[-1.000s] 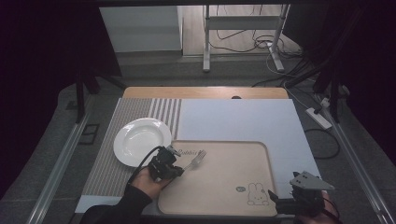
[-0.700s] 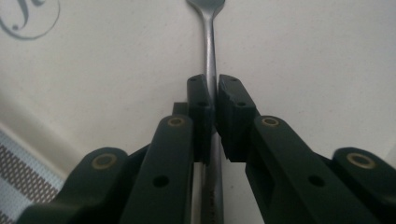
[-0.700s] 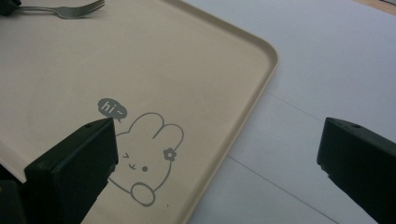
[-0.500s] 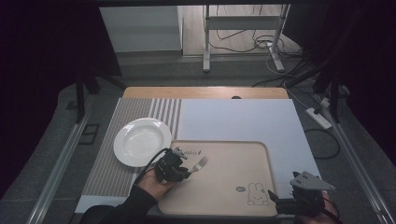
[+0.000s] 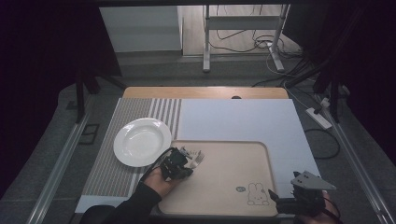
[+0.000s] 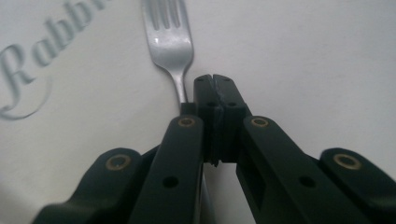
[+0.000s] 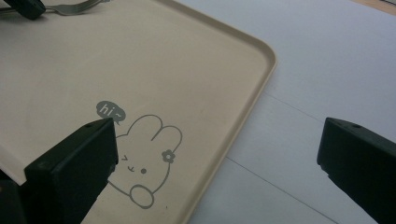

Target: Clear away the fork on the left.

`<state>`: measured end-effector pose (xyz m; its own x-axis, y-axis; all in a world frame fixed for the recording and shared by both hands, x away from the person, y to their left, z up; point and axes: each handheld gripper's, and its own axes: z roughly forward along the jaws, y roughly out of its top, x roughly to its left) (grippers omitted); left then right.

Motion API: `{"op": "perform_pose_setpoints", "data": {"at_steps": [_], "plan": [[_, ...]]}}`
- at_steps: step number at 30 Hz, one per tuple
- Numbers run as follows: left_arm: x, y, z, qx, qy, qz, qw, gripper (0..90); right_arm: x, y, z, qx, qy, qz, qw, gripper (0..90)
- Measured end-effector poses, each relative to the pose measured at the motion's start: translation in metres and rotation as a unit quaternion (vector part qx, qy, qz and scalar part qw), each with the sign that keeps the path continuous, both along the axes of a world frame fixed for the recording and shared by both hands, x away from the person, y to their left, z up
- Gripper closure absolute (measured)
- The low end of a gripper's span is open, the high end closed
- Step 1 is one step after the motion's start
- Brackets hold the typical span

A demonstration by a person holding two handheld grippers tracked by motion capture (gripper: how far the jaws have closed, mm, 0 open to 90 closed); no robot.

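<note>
My left claw (image 6: 215,81) sits pinched together beside the fork (image 6: 169,42) at 11 o'clock, missing its neck. I should reopen and recentre; my right claw (image 7: 219,168) waits spread wide

A beige tray (image 7: 140,70) carries a printed rabbit drawing (image 7: 140,163) with a small grey speech bubble (image 7: 110,111) reading "hi~". In the left gripper view, pale cursive lettering (image 6: 42,51) on the tray surface reads "Rabb", its remaining letters cut off by the frame edge.

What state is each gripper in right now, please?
Left gripper: shut; the silver metal fork lies beside its fingers, grip unclear.
Right gripper: open, holding nothing.
</note>
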<state>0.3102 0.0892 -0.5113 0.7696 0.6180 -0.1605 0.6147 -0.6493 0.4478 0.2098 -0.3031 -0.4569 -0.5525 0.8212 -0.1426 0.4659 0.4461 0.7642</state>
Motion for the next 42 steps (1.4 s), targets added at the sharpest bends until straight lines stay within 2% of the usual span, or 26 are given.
{"op": "perform_pose_setpoints", "data": {"at_steps": [6, 12, 15, 26, 31, 35, 39, 42], "plan": [[0.007, 0.015, -0.001, 0.001, 0.003, 0.014, 0.9999, 88.9, 0.0, 0.0, 0.0, 0.0, 0.0, 0.001, 1.0, 0.0], [0.011, 0.028, -0.001, 0.011, -0.005, 0.025, 0.9996, 88.9, 0.0, 0.0, 0.0, 0.001, -0.001, 0.001, 1.0, 0.0], [0.012, 0.033, 0.0, 0.017, -0.006, 0.033, 0.9993, 88.8, 0.0, 0.0, 0.0, 0.001, 0.0, 0.002, 1.0, 0.0], [0.016, 0.046, -0.001, 0.017, -0.003, 0.05, 0.9986, 87.6, 0.0, 0.0, 0.0, 0.002, 0.0, 0.002, 1.0, 0.0], [0.015, 0.043, 0.001, 0.016, -0.004, 0.045, 0.9989, 79.7, 0.0, 0.0, 0.0, 0.001, 0.001, 0.004, 1.0, 0.0], [0.013, 0.042, 0.009, -0.003, -0.004, 0.033, 0.9994, 73.9, 0.0, 0.0, 0.0, 0.002, 0.0, 0.004, 1.0, 0.0], [0.007, 0.043, 0.018, -0.025, -0.03, 0.022, 0.999, 67.9, 0.0, 0.0, 0.0, 0.002, 0.0, 0.003, 1.0, 0.0], [0.007, 0.048, 0.02, -0.042, -0.027, 0.026, 0.9984, 58.0, 0.0, 0.0, 0.0, 0.002, 0.001, 0.005, 1.0, 0.0]]}}
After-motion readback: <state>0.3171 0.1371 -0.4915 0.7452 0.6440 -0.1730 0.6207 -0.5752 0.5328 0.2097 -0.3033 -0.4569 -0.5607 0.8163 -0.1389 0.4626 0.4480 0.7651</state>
